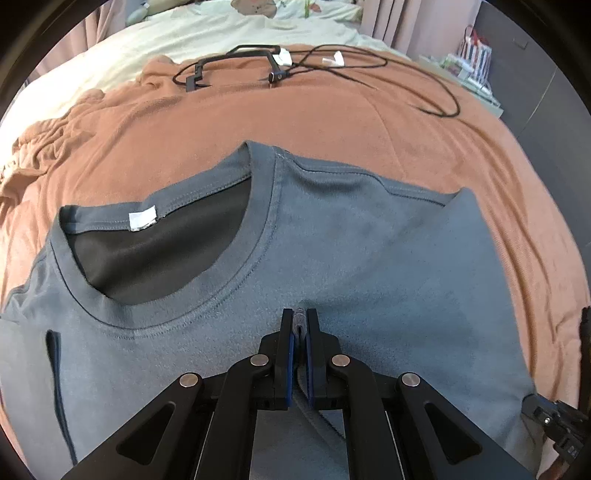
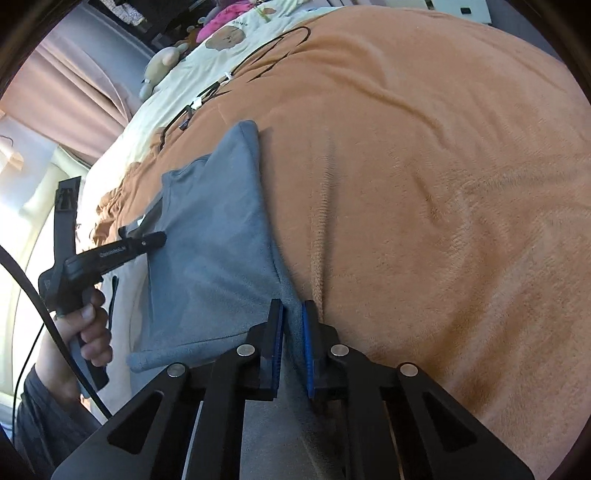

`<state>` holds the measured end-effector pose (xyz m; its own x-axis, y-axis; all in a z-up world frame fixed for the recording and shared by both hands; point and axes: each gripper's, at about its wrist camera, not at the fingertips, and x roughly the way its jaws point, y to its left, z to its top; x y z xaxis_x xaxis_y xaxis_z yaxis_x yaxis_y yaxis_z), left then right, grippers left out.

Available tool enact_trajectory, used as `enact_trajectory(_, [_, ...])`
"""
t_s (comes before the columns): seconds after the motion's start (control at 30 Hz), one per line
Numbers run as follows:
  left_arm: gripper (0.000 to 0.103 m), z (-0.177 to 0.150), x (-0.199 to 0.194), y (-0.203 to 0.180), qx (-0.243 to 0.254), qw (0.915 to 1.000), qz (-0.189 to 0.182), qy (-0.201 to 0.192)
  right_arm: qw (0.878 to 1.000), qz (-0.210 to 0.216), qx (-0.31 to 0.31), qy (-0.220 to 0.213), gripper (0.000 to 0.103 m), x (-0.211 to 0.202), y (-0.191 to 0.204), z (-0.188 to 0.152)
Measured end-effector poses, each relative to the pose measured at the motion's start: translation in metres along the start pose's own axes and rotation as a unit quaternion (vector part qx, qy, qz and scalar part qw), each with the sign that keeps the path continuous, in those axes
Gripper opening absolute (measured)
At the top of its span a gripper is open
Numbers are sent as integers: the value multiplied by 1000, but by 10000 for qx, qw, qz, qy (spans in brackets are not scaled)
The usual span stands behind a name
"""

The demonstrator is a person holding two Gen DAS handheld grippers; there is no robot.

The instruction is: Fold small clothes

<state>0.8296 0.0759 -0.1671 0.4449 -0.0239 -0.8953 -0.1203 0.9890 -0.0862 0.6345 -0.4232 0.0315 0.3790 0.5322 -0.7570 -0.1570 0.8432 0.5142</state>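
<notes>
Your left gripper (image 1: 299, 314) is pinching a small ridge of the grey T-shirt (image 1: 332, 251) just below the collar (image 1: 207, 295), its jaws drawn almost together with only that fold of cloth between the blue pads. Your right gripper (image 2: 293, 314) is gripping the shirt's folded edge, its jaws standing a little wider with a strip of grey fabric running between them. The shirt is lying spread on the orange blanket (image 1: 332, 122), neck opening facing up and a white label (image 1: 142, 218) showing inside the back of the neck. In the right wrist view your left hand (image 2: 86, 325) is wrapping the handle of its gripper. Beyond the shirt, a black cable (image 1: 369, 74) is looping across the blanket, and a pale patterned bedspread (image 1: 207, 26) is showing past it.
</notes>
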Motion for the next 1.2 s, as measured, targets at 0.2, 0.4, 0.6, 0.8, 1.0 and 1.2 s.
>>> enact_trajectory(0.2, [26, 15, -22, -18, 285, 9989, 276, -232, 9994, 271, 212, 63, 13, -16, -14, 4])
enact_trajectory(0.4, [37, 30, -31, -48, 525, 9975, -31, -463, 9990, 146, 287, -317, 63, -36, -23, 5])
enact_trajectory(0.6, [37, 37, -11, -77, 803, 9957, -186, -423, 9969, 91, 545, -560, 63, -48, -34, 2])
enact_trajectory(0.8, [37, 51, 13, -98, 1064, 9931, -297, -398, 9952, 8, 794, -566, 63, -52, -45, -5])
enact_trajectory(1.0, [37, 61, 25, -107, 1157, 9917, -390, -404, 9924, 149, 1070, -592, 63, -58, -58, -2])
enact_trajectory(1.2, [36, 64, 37, -115, 1241, 9901, -551, -349, 9896, 196, 1265, -663, 63, -67, -71, -4])
